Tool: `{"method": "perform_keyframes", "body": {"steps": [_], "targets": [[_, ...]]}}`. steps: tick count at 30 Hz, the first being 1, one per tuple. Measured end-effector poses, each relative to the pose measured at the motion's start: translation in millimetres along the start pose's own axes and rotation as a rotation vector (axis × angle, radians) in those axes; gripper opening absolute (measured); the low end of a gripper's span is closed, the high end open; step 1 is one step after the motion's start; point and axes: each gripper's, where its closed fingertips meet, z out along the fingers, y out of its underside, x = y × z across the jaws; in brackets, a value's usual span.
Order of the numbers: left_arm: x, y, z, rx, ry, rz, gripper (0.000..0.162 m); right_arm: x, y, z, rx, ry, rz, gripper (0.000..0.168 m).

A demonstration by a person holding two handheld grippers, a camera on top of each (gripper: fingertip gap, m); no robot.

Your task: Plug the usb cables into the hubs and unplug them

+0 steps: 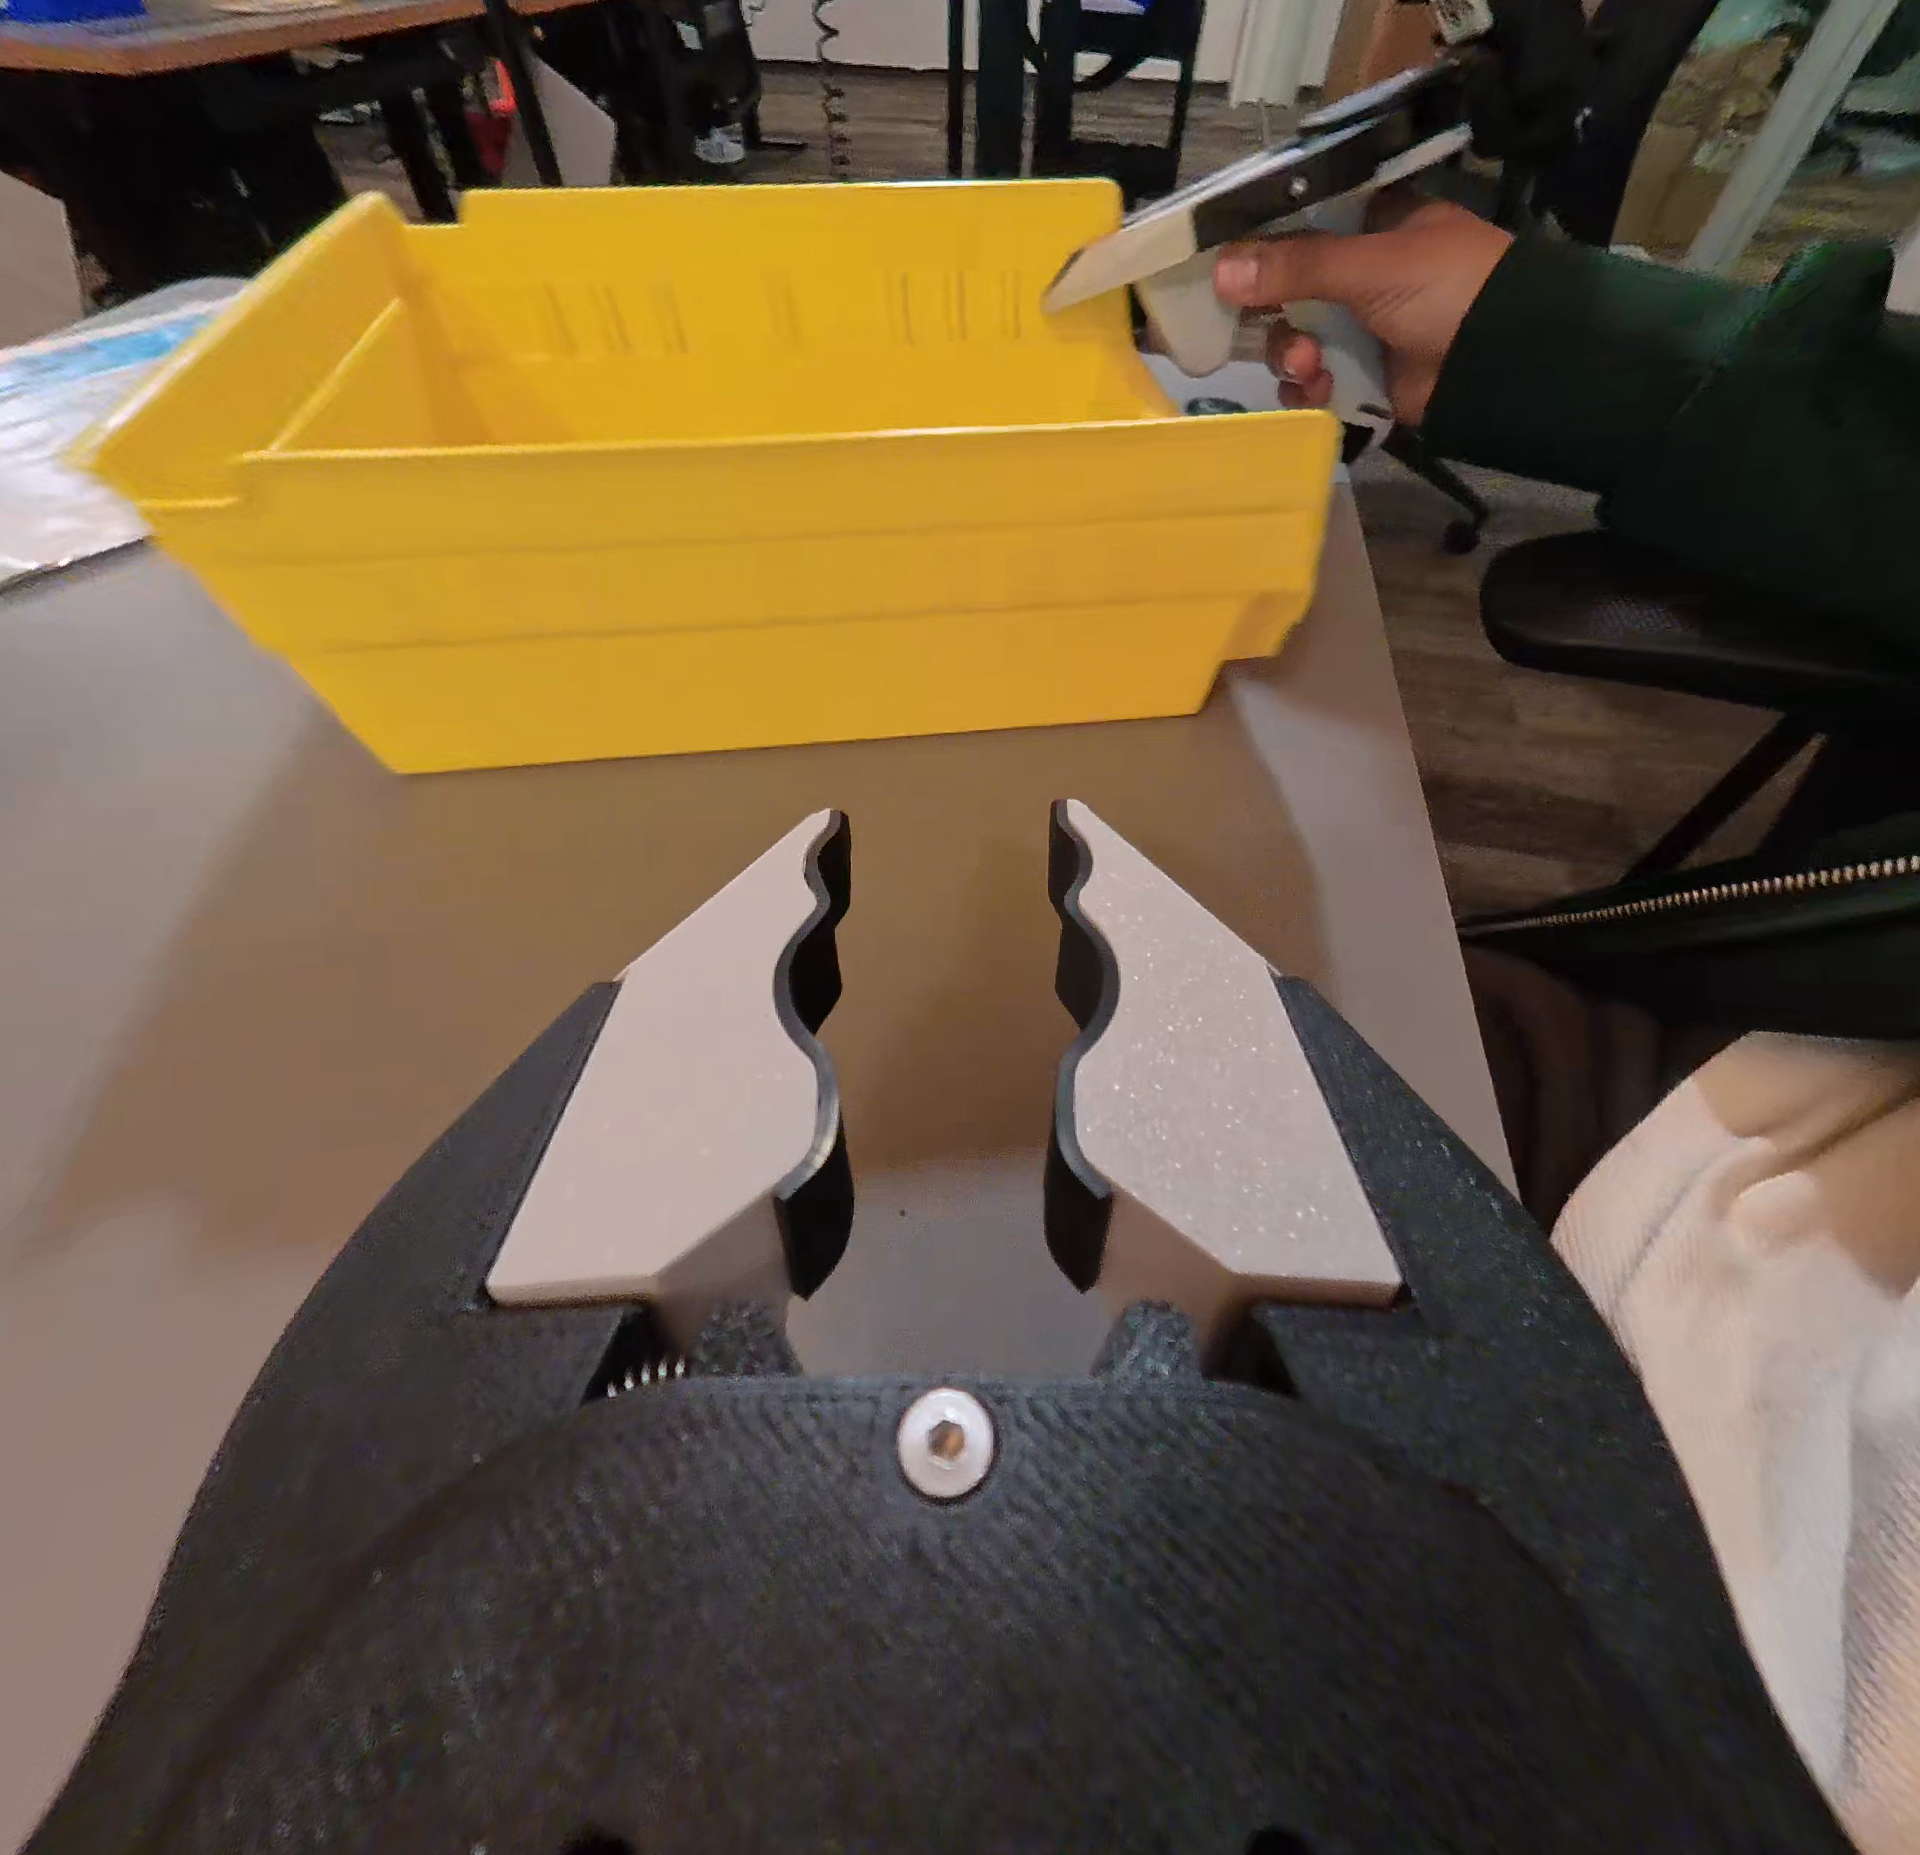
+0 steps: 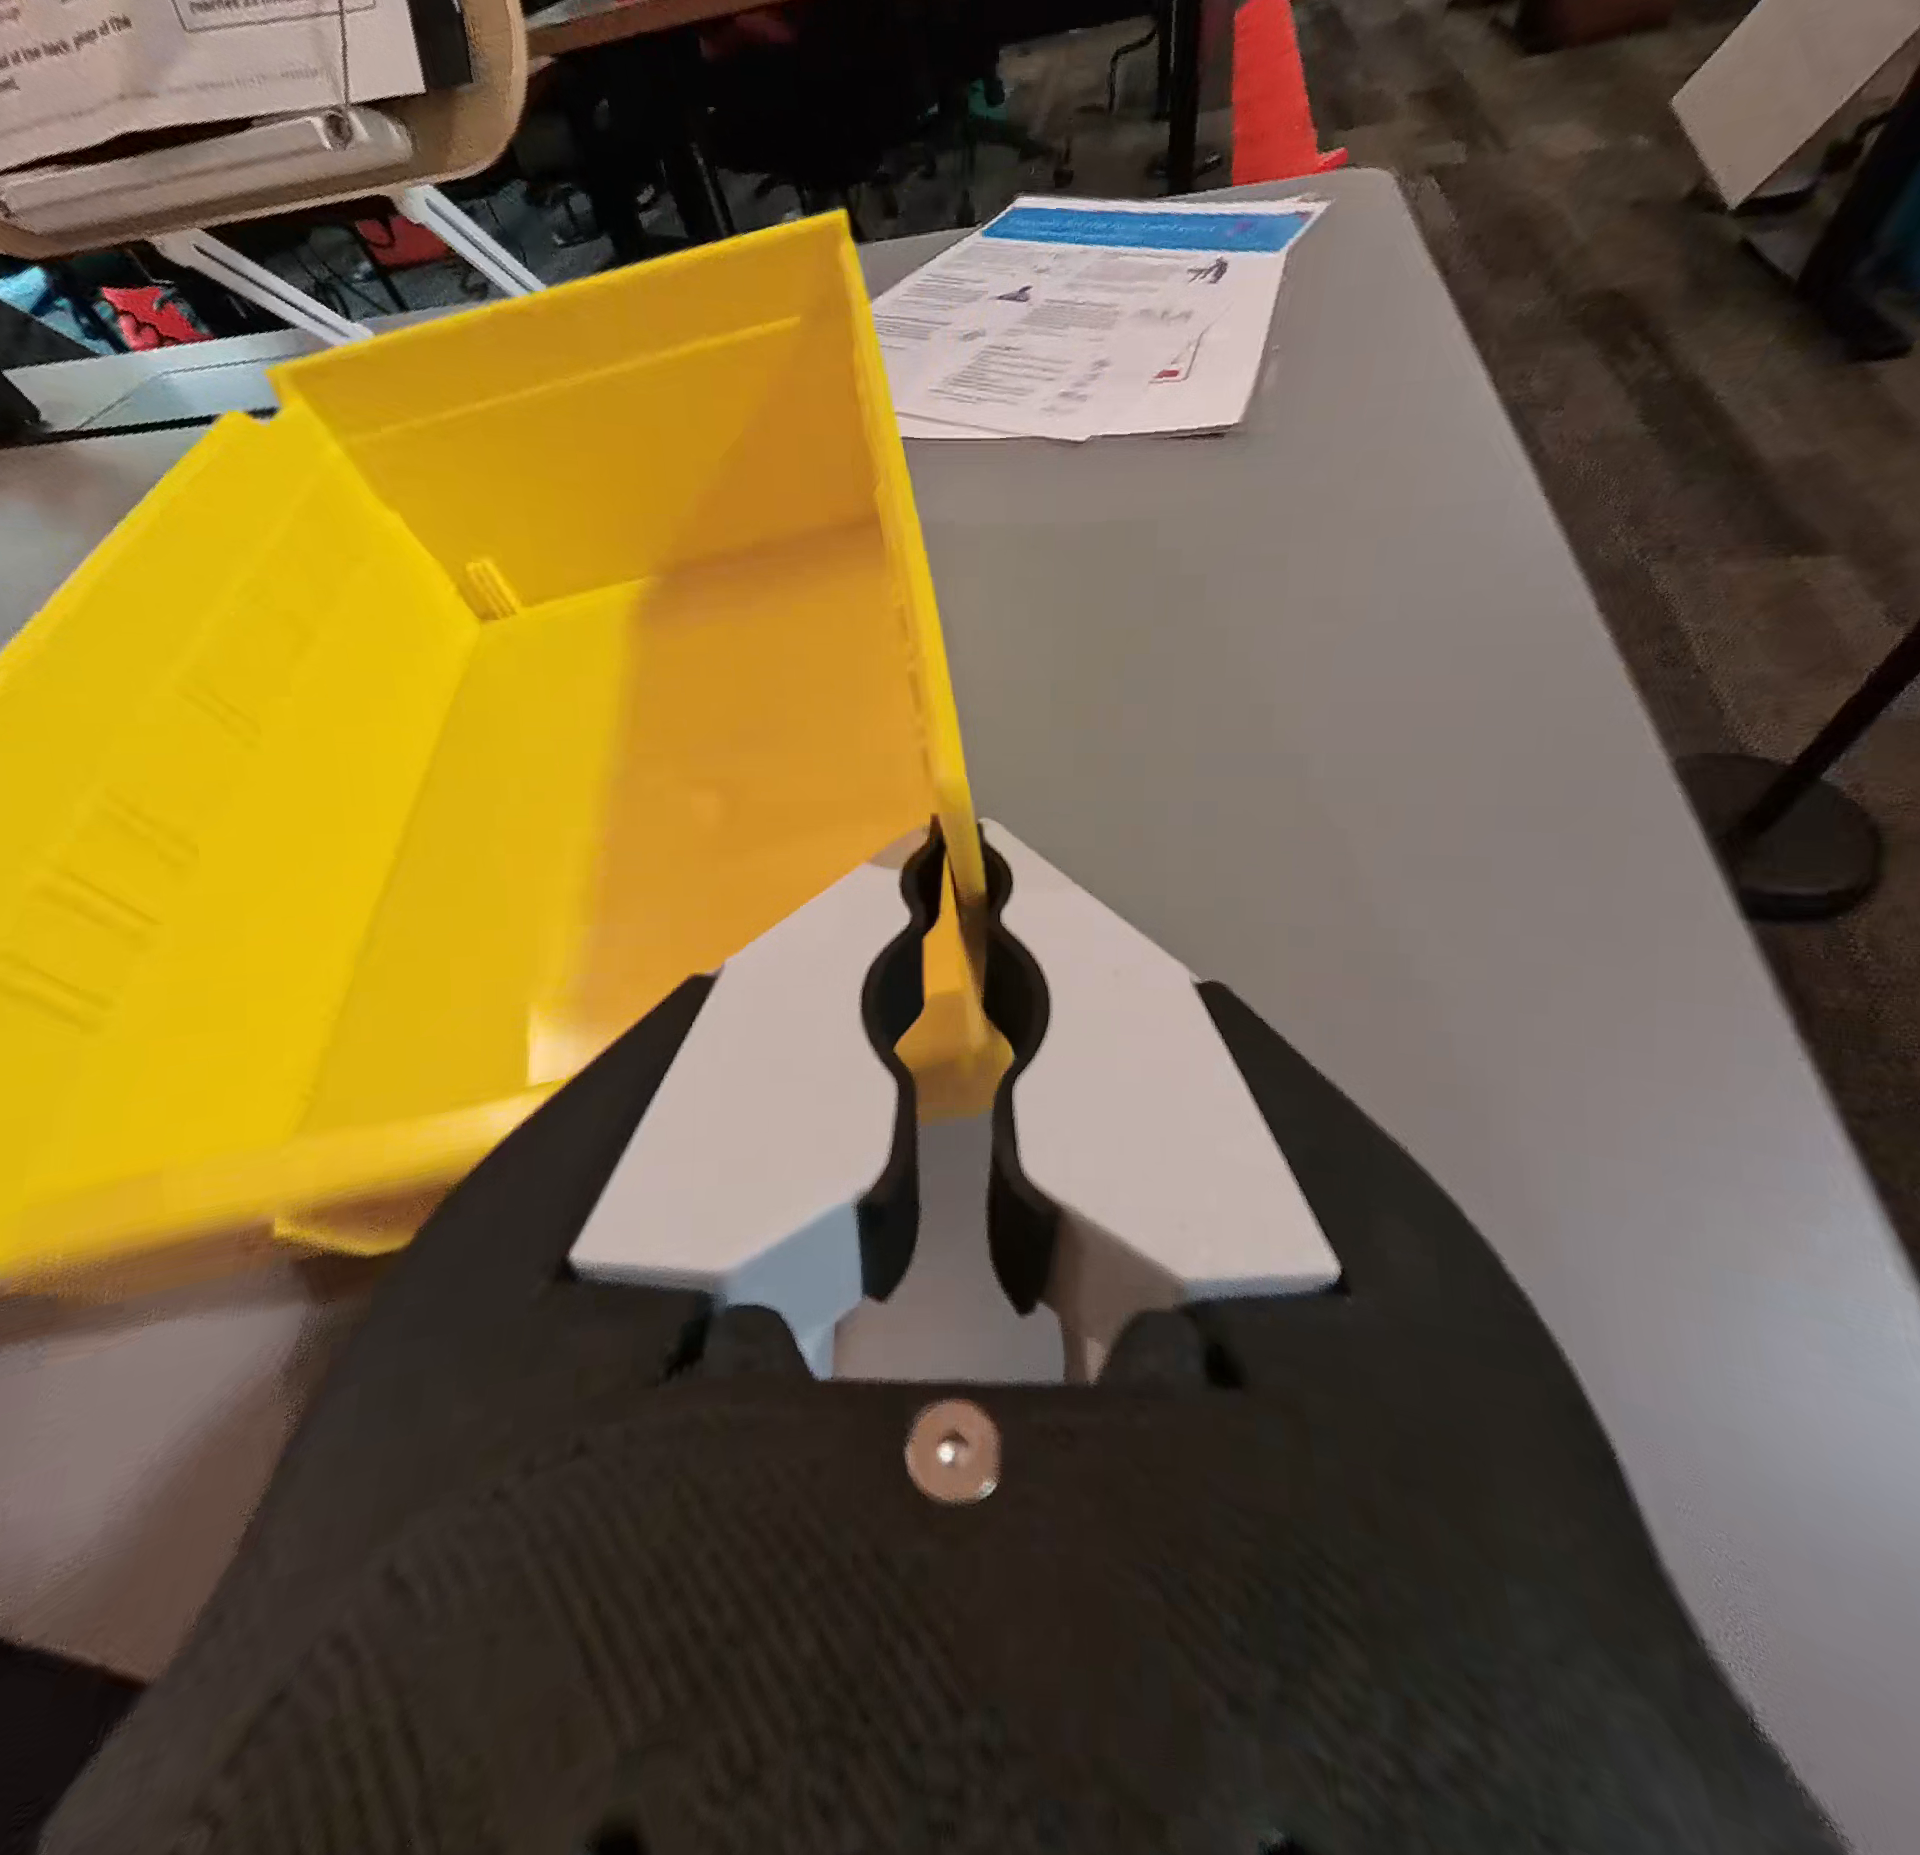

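The right claw (image 2: pixel 961 849) is clamped on the thin side wall of the yellow plastic bin (image 2: pixel 644 662) at centre frame; stiff and light, it should drag easily by that rim (no USB cables or hubs visible). The left claw (image 1: pixel 948 818) gapes, holding nothing, above the table (image 1: pixel 208 870).

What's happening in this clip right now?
A person works two handheld tools at a grey table. The right tool is clamped on a wall of an empty yellow bin. The left tool hovers open in front of the bin, holding nothing. No USB cables or hubs are visible.
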Motion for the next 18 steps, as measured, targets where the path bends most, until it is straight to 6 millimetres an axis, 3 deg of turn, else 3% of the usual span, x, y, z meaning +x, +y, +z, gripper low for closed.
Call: {"method": "perform_keyframes", "body": {"steps": [1, 8, 15, 16, 18], "targets": [[-4.3, -0.6, -1.3, 0.006, -0.014, -0.02, 0.038, 7.6, 1.0, -3.9, -0.002, -0.014, 0.007, 0.002], [-27.7, -10.1, -12.3, 0.044, -0.124, -0.064, 0.029, 62.7, 3.4, -33.6, 0.041, 0.063, 0.079, 0.002], [-39.5, -13.4, -17.8, 0.048, -0.204, -0.061, 0.022, 76.6, 1.1, -40.9, 0.055, 0.147, 0.091, 0.004], [-41.4, -14.0, -19.0, 0.049, -0.216, -0.06, 0.022, 80.7, -4.7, -45.6, 0.084, 0.171, 0.109, 0.016], [-45.1, -16.6, -21.8, 0.067, -0.238, -0.056, 0.019, 82.0, -31.0, -61.9, 0.195, 0.213, 0.119, 0.062]]}}
